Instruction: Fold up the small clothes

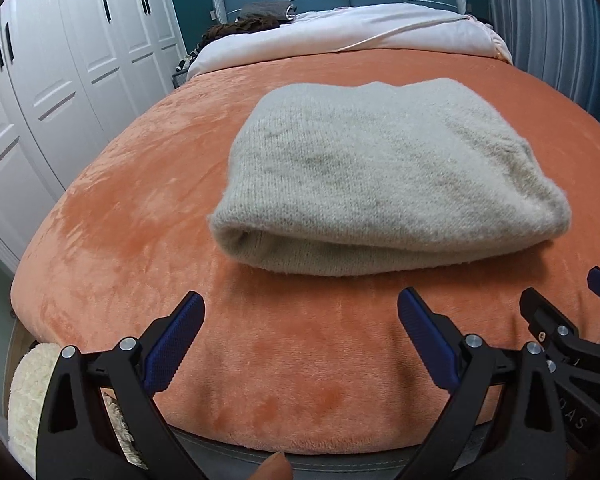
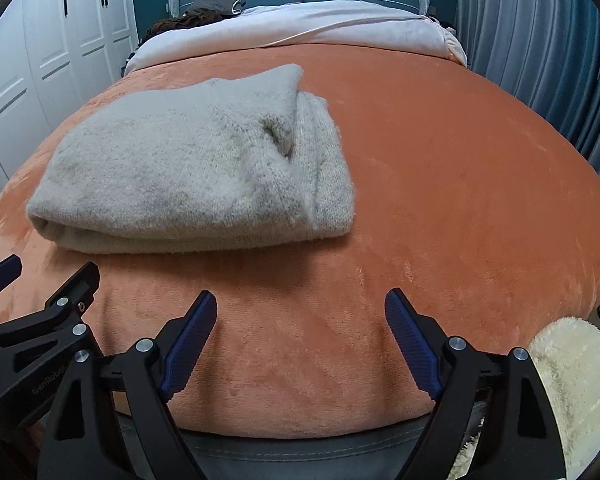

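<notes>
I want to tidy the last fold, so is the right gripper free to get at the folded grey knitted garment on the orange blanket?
Probably yes: the right gripper is open and empty, with only bare orange blanket between it and the folded grey knitted garment, ahead to its left.

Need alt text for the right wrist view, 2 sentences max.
A folded grey knit garment lies on an orange blanket covering a bed, left of centre. The right gripper hangs over the blanket's near edge, jaws open and empty, with the left gripper at lower left and a white duvet behind.
</notes>
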A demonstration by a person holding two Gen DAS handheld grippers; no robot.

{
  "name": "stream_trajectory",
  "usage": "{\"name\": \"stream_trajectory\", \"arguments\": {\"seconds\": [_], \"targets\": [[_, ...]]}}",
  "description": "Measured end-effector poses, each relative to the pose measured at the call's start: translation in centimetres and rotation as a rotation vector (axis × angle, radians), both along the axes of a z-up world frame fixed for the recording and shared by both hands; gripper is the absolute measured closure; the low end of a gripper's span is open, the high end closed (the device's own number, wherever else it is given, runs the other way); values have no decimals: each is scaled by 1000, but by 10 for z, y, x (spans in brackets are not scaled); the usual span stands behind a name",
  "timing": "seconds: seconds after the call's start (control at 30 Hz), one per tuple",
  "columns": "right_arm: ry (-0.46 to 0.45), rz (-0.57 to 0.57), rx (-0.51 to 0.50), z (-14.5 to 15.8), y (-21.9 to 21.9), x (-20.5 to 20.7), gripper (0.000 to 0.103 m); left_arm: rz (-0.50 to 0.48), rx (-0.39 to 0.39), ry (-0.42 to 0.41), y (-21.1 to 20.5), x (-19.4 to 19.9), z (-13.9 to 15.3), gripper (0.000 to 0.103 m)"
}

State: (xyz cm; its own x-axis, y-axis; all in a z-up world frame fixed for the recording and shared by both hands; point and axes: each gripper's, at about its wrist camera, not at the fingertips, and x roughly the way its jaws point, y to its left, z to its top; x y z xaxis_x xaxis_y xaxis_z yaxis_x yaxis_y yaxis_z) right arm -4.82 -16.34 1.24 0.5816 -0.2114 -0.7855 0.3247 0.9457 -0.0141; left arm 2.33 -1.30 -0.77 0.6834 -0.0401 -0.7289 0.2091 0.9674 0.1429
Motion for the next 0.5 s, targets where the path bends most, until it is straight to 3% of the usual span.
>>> {"name": "stream_trajectory", "arguments": {"seconds": [0.1, 0.5], "targets": [[29, 1, 15, -10, 0, 5, 19, 7, 13, 24, 0, 3, -9, 8], [-21, -1, -6, -19, 7, 7, 17, 39, -38, 54, 8, 11, -20, 8]]}}
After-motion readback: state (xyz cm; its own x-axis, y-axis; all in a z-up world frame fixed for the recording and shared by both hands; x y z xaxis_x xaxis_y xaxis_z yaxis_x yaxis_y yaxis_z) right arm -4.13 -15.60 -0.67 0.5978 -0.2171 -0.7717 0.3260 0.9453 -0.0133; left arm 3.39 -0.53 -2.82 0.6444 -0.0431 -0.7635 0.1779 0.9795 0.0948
